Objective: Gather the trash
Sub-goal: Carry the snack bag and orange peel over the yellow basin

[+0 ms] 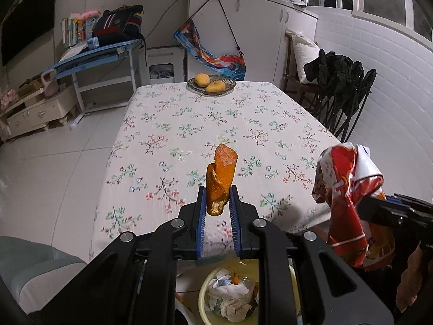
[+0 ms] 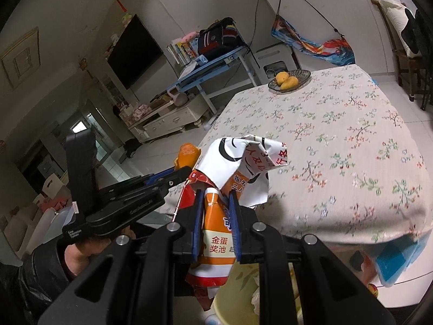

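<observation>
My left gripper [image 1: 217, 193] is shut on a curled orange fruit peel [image 1: 220, 174], held above the near edge of the flowered table [image 1: 189, 124]. The peel [image 2: 186, 153] and the left gripper [image 2: 181, 173] also show in the right wrist view, at the left. My right gripper [image 2: 216, 197] is shut on a crumpled red, orange and white snack wrapper [image 2: 243, 162]; the wrapper [image 1: 349, 189] hangs at the right of the left wrist view. Below both grippers stands a yellow trash bin [image 1: 205, 287] with crumpled paper and scraps inside; its rim [image 2: 232, 284] shows under the right gripper.
A dish with two mangoes [image 1: 211, 84] sits at the table's far edge. Folded dark chairs [image 1: 341, 92] stand to the right of the table, a blue desk [image 1: 92, 59] with a backpack at the far left. A grey seat [image 1: 29, 268] is at the lower left.
</observation>
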